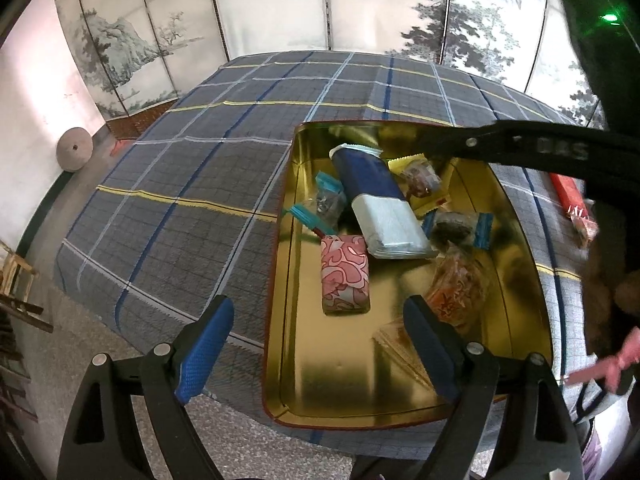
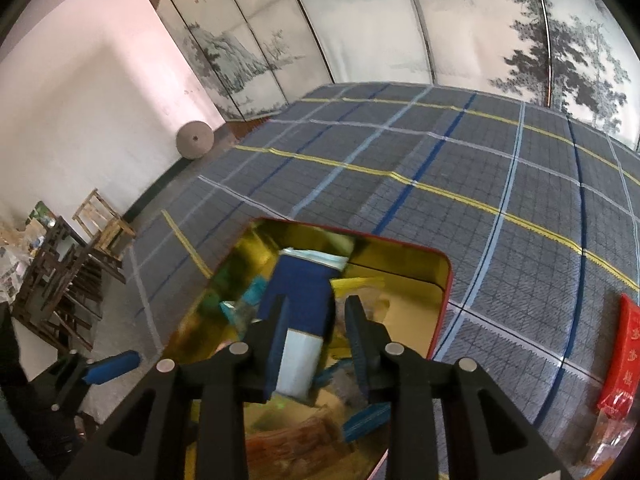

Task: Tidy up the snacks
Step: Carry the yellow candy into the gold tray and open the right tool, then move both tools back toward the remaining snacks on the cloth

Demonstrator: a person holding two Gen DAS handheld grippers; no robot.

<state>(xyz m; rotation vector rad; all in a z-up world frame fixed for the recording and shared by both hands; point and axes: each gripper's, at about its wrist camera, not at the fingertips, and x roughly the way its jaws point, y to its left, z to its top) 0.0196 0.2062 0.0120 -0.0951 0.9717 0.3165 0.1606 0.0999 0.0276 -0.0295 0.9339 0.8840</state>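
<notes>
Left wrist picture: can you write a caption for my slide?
Open left hand-held gripper hovers over a gold tin of snacks on a plaid cloth.

The gold tin (image 1: 516, 240) sat open at center-right of the left wrist view. Inside, a long blue-and-white pack (image 1: 380, 204) lay diagonally over small teal-ended candies (image 1: 328, 196), with a pink patterned packet (image 1: 344, 280) just below it.

Perhaps a home: painted folding screen (image 1: 280, 4)
</notes>
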